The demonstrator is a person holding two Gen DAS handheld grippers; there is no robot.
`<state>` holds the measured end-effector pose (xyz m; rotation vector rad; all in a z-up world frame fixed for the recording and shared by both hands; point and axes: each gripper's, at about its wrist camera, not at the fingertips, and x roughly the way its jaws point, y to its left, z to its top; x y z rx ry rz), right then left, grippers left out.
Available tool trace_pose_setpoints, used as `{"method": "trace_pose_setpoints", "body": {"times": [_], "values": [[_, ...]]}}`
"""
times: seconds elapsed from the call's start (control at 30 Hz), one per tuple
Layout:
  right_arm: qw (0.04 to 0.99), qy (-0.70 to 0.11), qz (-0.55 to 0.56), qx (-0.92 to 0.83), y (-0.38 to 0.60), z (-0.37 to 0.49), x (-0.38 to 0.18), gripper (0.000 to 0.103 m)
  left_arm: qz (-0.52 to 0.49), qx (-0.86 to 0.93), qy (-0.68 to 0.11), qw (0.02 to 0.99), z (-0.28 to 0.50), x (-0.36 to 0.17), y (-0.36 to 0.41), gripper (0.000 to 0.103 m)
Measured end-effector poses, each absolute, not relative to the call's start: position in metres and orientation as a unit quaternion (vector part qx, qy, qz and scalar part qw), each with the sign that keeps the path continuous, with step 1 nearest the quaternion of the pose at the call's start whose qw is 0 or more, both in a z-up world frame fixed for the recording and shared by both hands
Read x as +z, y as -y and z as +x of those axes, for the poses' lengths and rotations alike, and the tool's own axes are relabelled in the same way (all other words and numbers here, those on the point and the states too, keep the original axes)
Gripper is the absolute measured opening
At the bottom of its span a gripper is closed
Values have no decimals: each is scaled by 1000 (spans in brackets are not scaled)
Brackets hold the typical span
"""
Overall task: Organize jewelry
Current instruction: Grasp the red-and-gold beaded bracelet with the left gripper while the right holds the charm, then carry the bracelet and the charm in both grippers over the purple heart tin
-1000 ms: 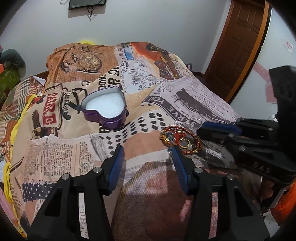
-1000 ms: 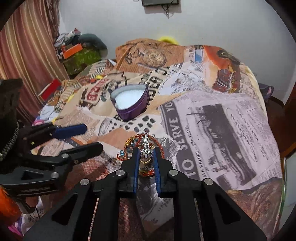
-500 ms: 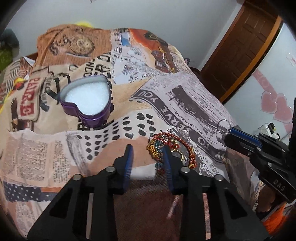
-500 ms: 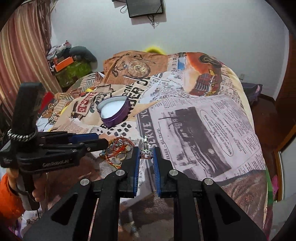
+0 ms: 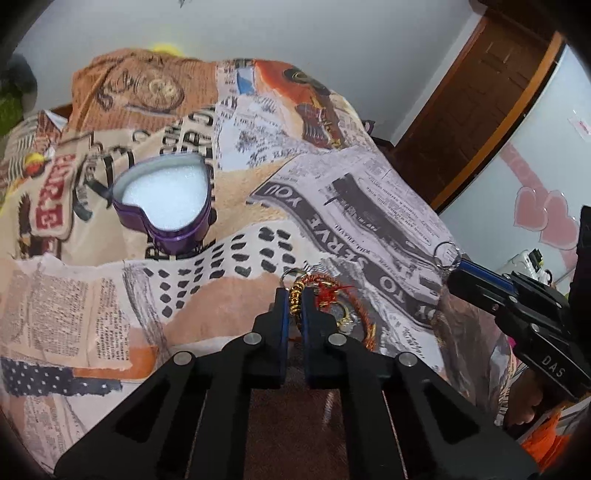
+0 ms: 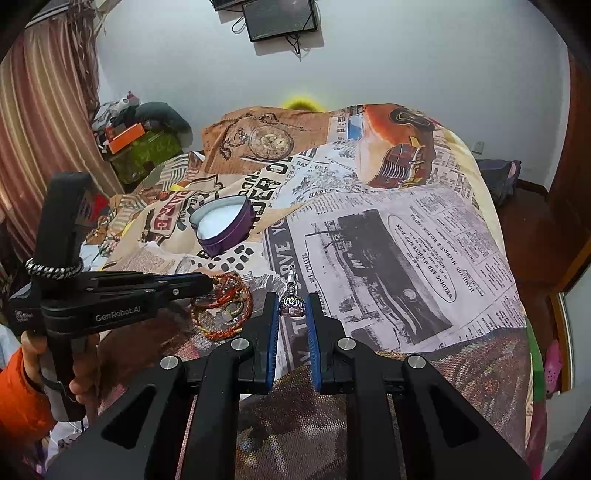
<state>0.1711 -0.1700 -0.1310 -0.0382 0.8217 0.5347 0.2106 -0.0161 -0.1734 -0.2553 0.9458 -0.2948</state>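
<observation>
A purple heart-shaped box [image 5: 166,201] with white padding lies open on the bed; it also shows in the right wrist view [image 6: 225,229]. A pile of jewelry with red-orange cords and gold pieces [image 5: 343,314] lies near the bed's front edge. My left gripper [image 5: 294,297] is shut on a gold beaded piece [image 5: 295,295] at the pile's left side. My right gripper [image 6: 293,306] is shut on a silver ring with a purple stone [image 6: 292,304], held above the bed to the right of the pile [image 6: 225,314].
The bed carries a newspaper-print cover [image 6: 388,240]. A brown door [image 5: 476,99] stands at the right. Boxes and clothes [image 6: 136,144] are heaped by the curtain at the left. A dark screen [image 6: 280,18] hangs on the back wall.
My left gripper moved in to the pile and closed on the gold beaded piece. My right gripper lifted away to the right with the ring.
</observation>
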Motion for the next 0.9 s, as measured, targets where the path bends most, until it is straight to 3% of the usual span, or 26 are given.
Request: {"method": "trace_pose_setpoints", "body": {"times": [0.4, 0.9], "values": [[889, -373, -20, 263, 162, 158, -109, 13, -88, -118, -383, 912, 183, -120, 7, 5], [892, -346, -15, 290, 111, 166, -87, 13, -100, -69, -341, 932, 184, -104, -56, 5]]}}
